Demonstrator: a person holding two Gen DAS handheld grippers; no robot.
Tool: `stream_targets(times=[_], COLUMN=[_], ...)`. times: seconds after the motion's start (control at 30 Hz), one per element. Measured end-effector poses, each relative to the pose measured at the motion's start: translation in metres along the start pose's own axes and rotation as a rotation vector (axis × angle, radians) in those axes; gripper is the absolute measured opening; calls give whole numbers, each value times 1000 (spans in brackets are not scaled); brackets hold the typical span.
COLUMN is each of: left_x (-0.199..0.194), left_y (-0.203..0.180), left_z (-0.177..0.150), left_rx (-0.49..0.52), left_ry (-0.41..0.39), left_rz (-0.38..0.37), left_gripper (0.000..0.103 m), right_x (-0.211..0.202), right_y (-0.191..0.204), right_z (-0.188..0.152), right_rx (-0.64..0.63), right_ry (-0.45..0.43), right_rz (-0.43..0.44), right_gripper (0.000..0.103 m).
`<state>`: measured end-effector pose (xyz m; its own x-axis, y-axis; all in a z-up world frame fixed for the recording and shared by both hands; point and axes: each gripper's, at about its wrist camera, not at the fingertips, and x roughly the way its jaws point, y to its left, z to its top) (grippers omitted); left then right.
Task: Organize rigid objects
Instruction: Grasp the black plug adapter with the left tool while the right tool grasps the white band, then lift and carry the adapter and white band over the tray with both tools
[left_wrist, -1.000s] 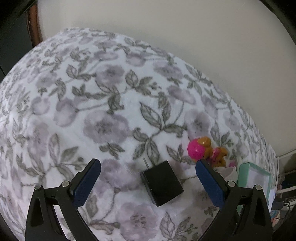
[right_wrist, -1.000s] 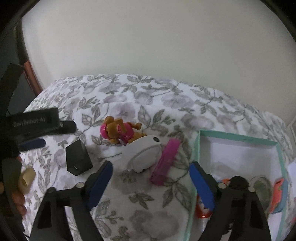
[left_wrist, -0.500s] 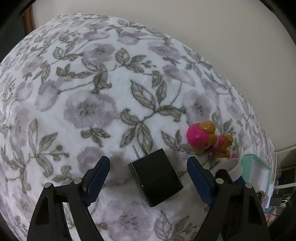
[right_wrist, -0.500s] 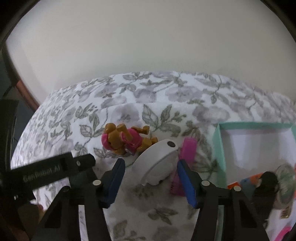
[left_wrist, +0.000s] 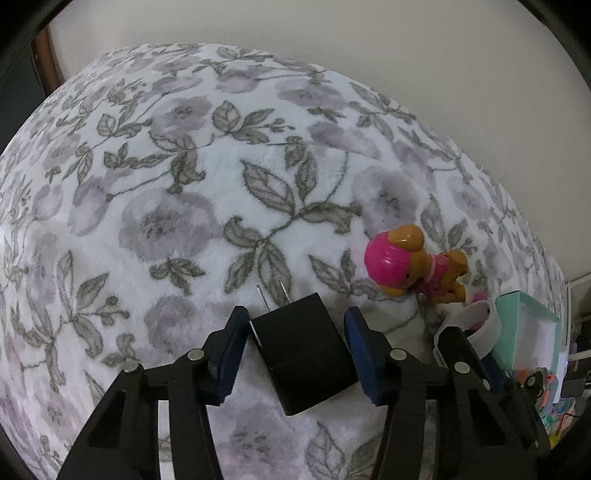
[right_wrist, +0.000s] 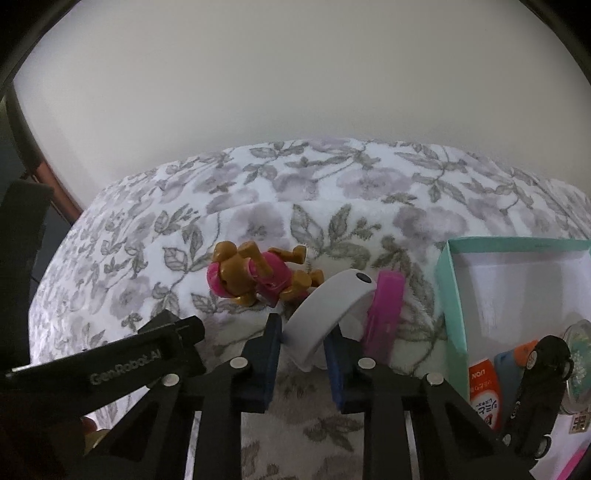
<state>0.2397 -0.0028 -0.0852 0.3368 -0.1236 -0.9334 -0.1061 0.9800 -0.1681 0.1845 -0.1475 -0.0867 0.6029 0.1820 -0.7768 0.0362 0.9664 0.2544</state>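
A black plug adapter (left_wrist: 303, 350) lies on the floral blanket between the blue pads of my left gripper (left_wrist: 293, 345). The left pad touches it; the right pad stands a little off. My right gripper (right_wrist: 303, 349) has its pads on both sides of a white curved band (right_wrist: 328, 308) and appears closed on it. A pink and brown toy dog (right_wrist: 258, 275) lies just behind the band; it also shows in the left wrist view (left_wrist: 410, 264). A pink flat bar (right_wrist: 384, 310) lies right of the band.
A mint green box (right_wrist: 448, 295) stands at the right, holding an orange packet (right_wrist: 484, 391), a black toy car (right_wrist: 539, 391) and other small items. The left gripper body (right_wrist: 110, 369) crosses the right view's lower left. A wall rises behind the bed.
Both grippers have moved forward and narrowed. The left pads have closed in around the black adapter. The right pads have closed onto the white band.
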Motion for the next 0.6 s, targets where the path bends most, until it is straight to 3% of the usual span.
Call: stream_targets(times=[0.33,0.6], left_x=[0,-5], left_y=[-7,-3], left_z=[-2,0], left_rx=[18,-18], left_ry=[-20,-26], left_rz=[-16,-64], left_gripper=[44,43], right_x=[-14,-25], right_y=[-14,-20], right_z=[5,8], right_rx=[43,49], right_ry=[-26,-46], right_rz=[65,108], right_gripper=[12,9])
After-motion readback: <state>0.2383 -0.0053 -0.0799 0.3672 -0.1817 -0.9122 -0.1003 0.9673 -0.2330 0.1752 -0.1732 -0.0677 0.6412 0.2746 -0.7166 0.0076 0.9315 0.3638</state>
